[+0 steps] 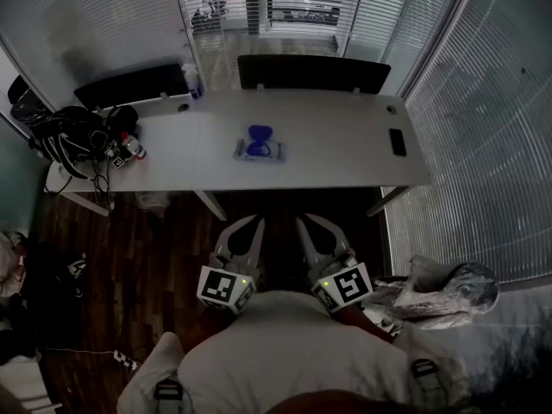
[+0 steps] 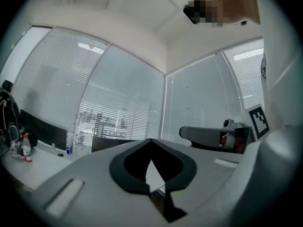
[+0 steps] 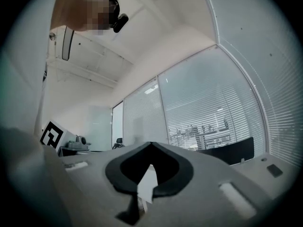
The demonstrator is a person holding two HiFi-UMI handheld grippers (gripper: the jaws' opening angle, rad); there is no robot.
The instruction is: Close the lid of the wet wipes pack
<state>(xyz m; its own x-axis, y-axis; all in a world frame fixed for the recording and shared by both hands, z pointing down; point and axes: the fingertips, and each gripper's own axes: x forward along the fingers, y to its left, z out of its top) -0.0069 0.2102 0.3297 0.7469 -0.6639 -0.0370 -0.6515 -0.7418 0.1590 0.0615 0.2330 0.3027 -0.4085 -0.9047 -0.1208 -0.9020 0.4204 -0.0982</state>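
The wet wipes pack (image 1: 260, 150) lies flat near the middle of the white table (image 1: 336, 145), its blue lid (image 1: 259, 133) raised on the far side. Both grippers are held low against the person's body, well short of the table's front edge. My left gripper (image 1: 257, 222) points up towards the table with its jaws together and nothing between them. My right gripper (image 1: 301, 222) stands beside it, likewise shut and empty. In the left gripper view the left gripper (image 2: 151, 140) has its tips touching; the right gripper (image 3: 151, 144) looks the same in its own view. The pack shows in neither gripper view.
Two black panels (image 1: 312, 72) (image 1: 129, 84) stand along the table's back edge, with a spray bottle (image 1: 191, 80) between them. A black bag (image 1: 73, 132) and small bottles (image 1: 129, 149) crowd the left end. A dark phone (image 1: 398, 141) lies at the right. A plastic bag (image 1: 444, 291) sits on the floor.
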